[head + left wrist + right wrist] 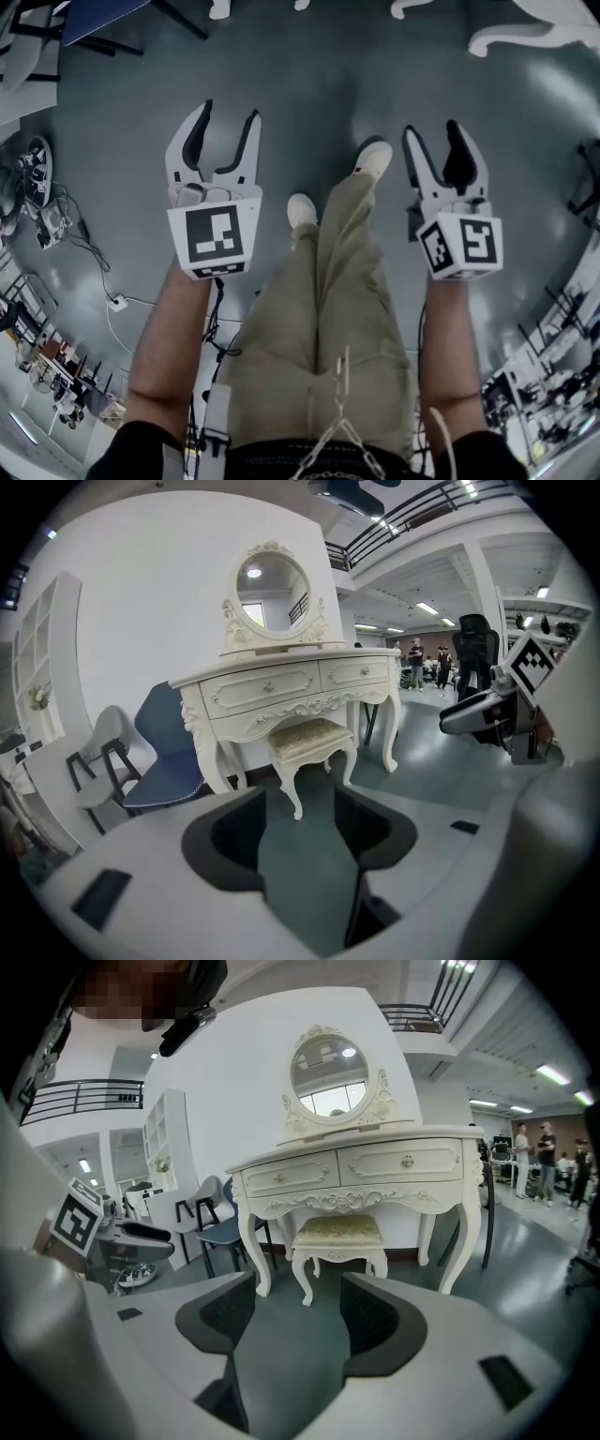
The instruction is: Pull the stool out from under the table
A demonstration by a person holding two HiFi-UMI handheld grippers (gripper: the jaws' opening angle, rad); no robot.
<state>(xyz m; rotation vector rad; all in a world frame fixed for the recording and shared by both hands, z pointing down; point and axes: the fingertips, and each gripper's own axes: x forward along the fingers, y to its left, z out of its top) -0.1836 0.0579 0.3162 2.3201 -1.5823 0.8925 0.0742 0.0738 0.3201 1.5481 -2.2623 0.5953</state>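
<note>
A cream stool with a padded seat stands tucked partly under the ornate white dressing table, which carries an oval mirror. The right gripper view shows the same stool under the table. Both grippers are still some way short of it, over bare floor. My left gripper is open with nothing between its fingers; its view looks along the jaws at the stool. My right gripper is open and empty too. In the head view only white curved furniture legs show at the top edge.
A blue chair and a white chair stand left of the table. A black office chair and people are far back right. Cables and gear lie on the floor at left. The person's legs and shoes are between the grippers.
</note>
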